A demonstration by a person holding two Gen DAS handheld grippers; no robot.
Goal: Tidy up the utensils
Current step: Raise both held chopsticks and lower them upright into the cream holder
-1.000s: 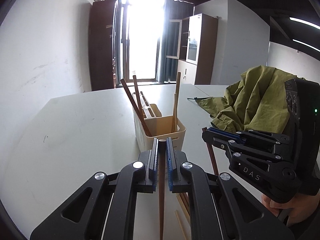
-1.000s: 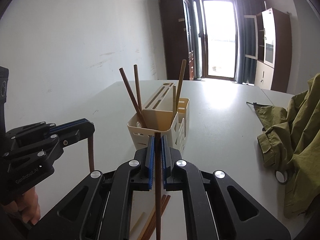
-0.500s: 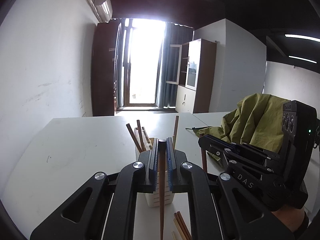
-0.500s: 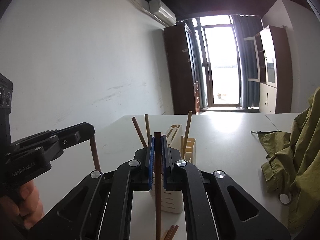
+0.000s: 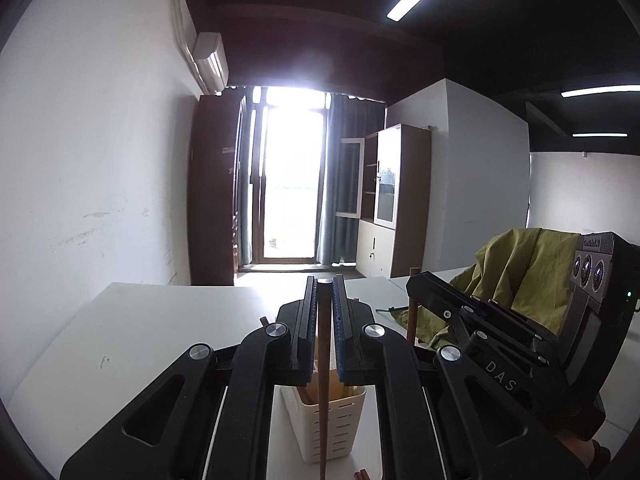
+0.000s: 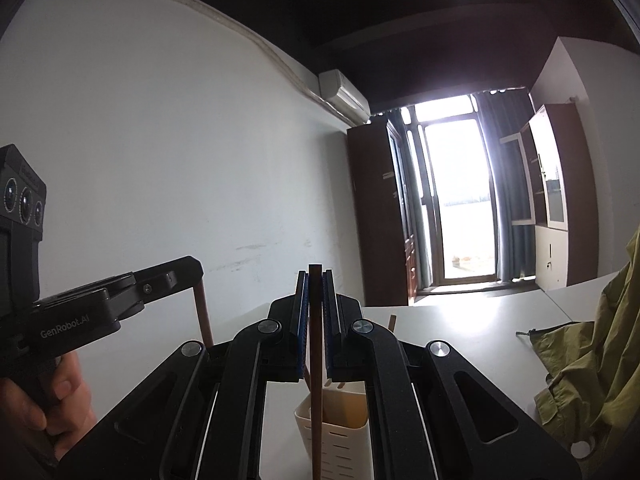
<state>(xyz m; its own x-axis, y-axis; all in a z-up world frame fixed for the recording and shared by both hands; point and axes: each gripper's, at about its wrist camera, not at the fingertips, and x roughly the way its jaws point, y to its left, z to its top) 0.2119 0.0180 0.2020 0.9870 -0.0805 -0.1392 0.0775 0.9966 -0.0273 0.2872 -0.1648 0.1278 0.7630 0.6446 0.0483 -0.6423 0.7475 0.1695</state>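
Each gripper clenches a chopstick — left [image 5: 324, 296], right [image 6: 315, 288]; the holder [image 5: 325, 420] sits low-centre, lower in frame than before — both rose.

Left gripper [image 5: 325, 292] and right gripper [image 6: 315, 286]: matte black linkage arms are joined by round silver pivot screws, and the finger faces are lined with ribbed blue pads. "DAS" is printed in white on the right unit, "GenRobot.AI" on the left. Three round lenses are set in each boxy black housing; a small green light is shown on the right one.
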